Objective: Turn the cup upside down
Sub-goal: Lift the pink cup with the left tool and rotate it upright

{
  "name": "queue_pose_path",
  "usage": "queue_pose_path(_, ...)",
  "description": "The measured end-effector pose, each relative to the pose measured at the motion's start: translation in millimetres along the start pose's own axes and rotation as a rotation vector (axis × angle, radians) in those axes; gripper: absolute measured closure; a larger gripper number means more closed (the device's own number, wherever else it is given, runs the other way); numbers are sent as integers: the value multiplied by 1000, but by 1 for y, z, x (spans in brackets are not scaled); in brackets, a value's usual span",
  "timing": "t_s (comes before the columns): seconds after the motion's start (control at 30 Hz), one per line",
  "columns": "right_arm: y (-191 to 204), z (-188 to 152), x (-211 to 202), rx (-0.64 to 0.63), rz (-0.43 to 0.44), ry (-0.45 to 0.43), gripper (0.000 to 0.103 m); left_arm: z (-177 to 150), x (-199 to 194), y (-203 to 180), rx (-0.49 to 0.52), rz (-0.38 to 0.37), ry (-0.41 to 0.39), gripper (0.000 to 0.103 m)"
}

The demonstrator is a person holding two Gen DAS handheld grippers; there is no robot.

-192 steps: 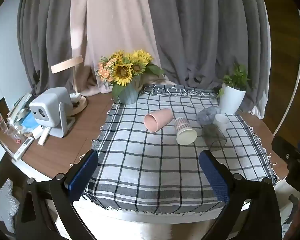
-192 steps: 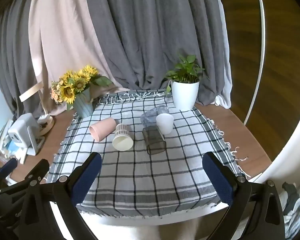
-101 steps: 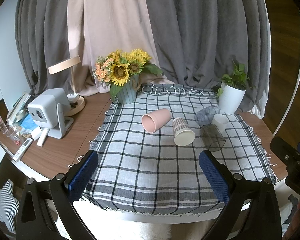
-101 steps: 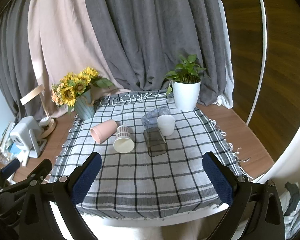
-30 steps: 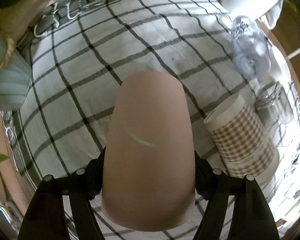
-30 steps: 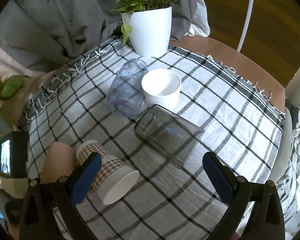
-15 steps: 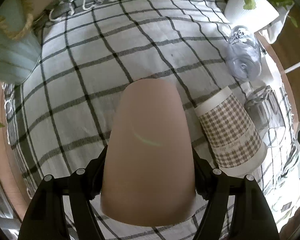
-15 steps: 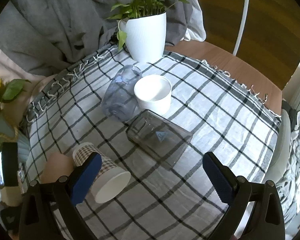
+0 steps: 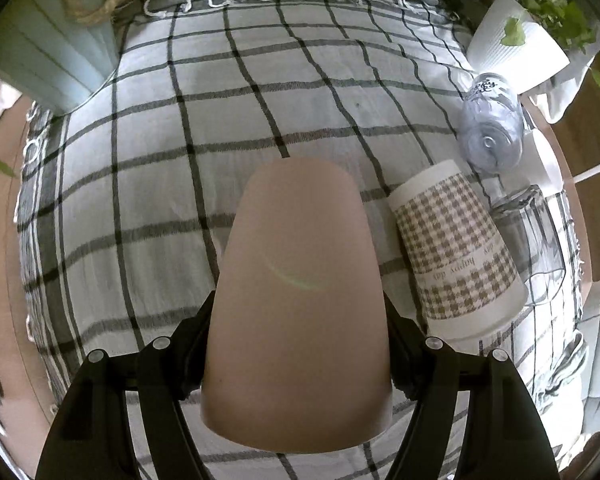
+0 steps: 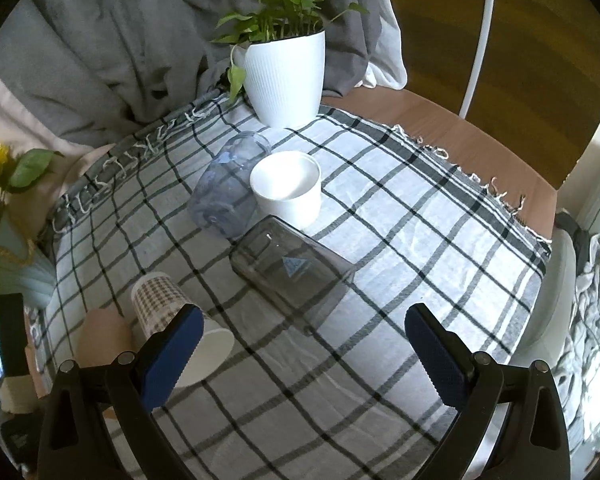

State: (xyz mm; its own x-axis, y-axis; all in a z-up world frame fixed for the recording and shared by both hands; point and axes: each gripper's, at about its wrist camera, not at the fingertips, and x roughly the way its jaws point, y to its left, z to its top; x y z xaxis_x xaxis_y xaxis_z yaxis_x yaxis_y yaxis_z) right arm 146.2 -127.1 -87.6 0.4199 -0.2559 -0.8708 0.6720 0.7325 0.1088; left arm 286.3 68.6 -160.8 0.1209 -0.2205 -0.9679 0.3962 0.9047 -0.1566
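Note:
A pink cup [image 9: 298, 304] fills the middle of the left wrist view, its closed base pointing away from the camera. My left gripper [image 9: 298, 344] is shut on the pink cup near its rim, above the checked cloth [image 9: 148, 184]. The cup also shows in the right wrist view [image 10: 100, 340] at the lower left. My right gripper [image 10: 300, 352] is open and empty above the cloth, near a smoky clear tumbler [image 10: 288, 268] lying on its side.
A houndstooth paper cup [image 9: 456, 256] lies on its side right of the pink cup. A clear plastic cup [image 10: 228, 192] lies beside an upright white cup [image 10: 286, 188]. A white plant pot [image 10: 286, 76] stands at the back. A pale blue vase [image 9: 48, 48] stands far left.
My left gripper went from open and far back to shut on the pink cup, and now tilts it base-forward. My right gripper moved in over the table and stays open.

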Motion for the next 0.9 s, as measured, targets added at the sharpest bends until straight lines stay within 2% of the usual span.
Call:
queue_pose_path(0.43,-30,-7,-24,-71,33,-37,2,-44,-12,-17,-94,4,-30,31)
queue_pose_path(0.9,-76,-28,-42,-141,64,-40,2,-117,-22,-43,-176,0,-34,31)
